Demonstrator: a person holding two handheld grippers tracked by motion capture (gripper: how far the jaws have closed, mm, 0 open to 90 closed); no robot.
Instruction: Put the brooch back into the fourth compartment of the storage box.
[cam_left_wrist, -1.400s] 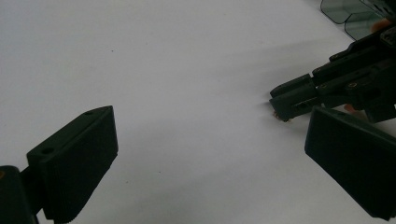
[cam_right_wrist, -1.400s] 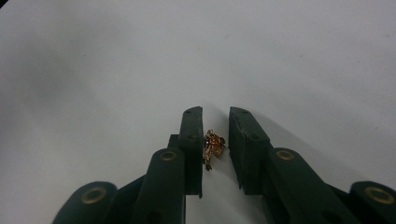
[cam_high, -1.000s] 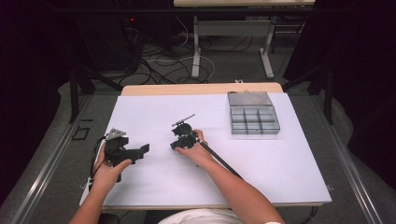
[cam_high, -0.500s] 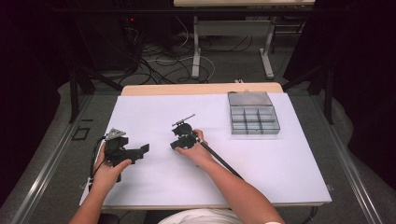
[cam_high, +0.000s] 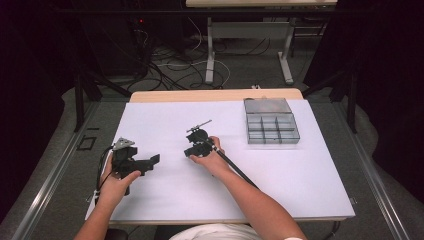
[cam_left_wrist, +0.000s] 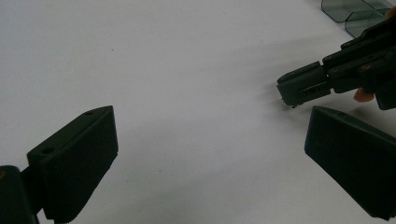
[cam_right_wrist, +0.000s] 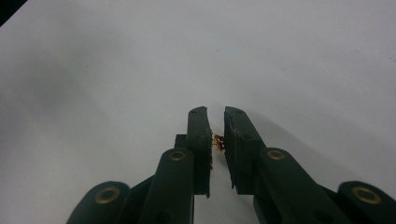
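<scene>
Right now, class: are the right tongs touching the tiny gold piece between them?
Touching. The right gripper view shows the right tongs closed on the tiny gold piece, both pads against it.

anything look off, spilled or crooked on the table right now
Nothing stands out. The compartment box sits squarely on the white table cover, nothing spilled. The right tool is shut on a tiny brass-coloured part; the left tool is open.

Table sheet (cam_high: 165, 200) evenly bright from overhead, surroundings dark (near black); soft shadows, close jaws slightly blurred
</scene>
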